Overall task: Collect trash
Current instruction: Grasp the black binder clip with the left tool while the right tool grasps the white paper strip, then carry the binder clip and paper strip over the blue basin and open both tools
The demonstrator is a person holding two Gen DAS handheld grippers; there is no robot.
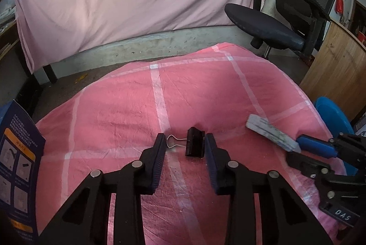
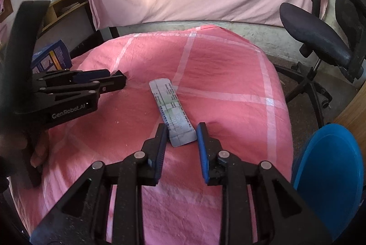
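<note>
Table draped in pink cloth (image 1: 128, 103) with pale grid stripes. On it: black binder clip (image 1: 194, 145), flattened grey-white packet (image 2: 172, 111), dark blue box (image 2: 53, 57) at left edge.

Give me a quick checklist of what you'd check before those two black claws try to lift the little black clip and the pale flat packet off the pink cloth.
1. Small black metal binder clip sits between the left gripper fingers: ok.
2. Left pads pressing on the clip: not ok; gaps show on both sides.
3. Pale grey-white flat pill-strip packet has its near end between the right gripper fingers: ok.
4. Right pads gripping the packet: cannot tell; its edges lie very close to them.
5. Round blue plastic bin in view for dropping trash: ok, beside the pink checked cloth.
6. The two grippers are apart: ok.
</note>
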